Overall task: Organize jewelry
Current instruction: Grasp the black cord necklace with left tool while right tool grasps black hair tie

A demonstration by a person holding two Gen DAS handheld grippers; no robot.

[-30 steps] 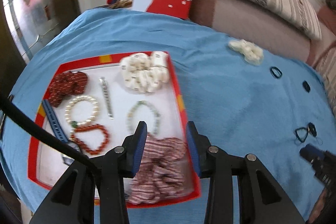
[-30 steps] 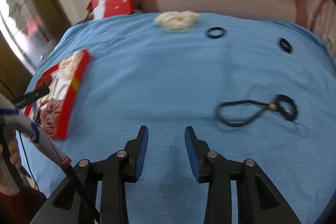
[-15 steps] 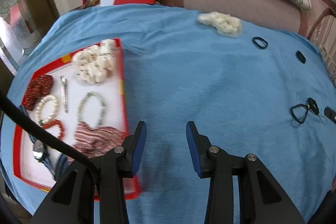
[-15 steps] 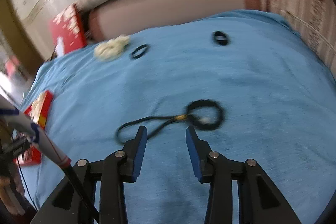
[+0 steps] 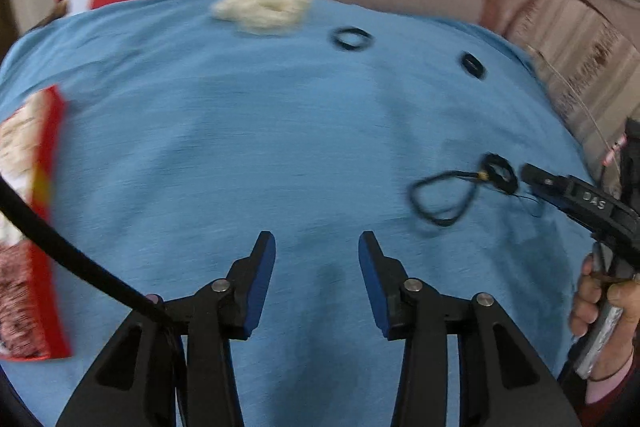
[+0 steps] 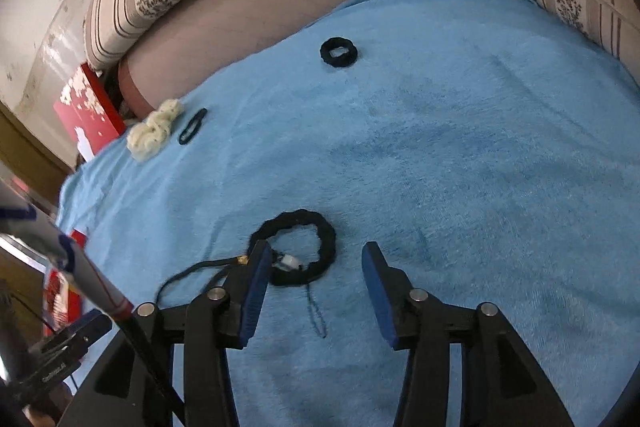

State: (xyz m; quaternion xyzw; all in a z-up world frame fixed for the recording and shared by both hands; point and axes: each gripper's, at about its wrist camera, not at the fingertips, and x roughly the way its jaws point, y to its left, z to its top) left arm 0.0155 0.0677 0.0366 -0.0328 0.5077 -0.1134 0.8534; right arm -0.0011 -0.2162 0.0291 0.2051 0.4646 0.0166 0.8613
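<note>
My right gripper (image 6: 312, 259) is opening over the black scrunchie (image 6: 298, 247) on the blue towel (image 6: 460, 167), not pinching it. My left gripper (image 5: 316, 247) is opening over bare towel, nothing between its fingers.

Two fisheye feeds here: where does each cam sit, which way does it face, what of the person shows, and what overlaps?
Left wrist: on the left gripper, angled down at the blue cloth; jaws opening, empty; shows the right gripper and a hand.
Right wrist: on the right gripper, angled down over the black cord bracelet; jaws opening, bracelet between them.
Shared: bracelet, cream scrunchie, two black hair ties.
</note>
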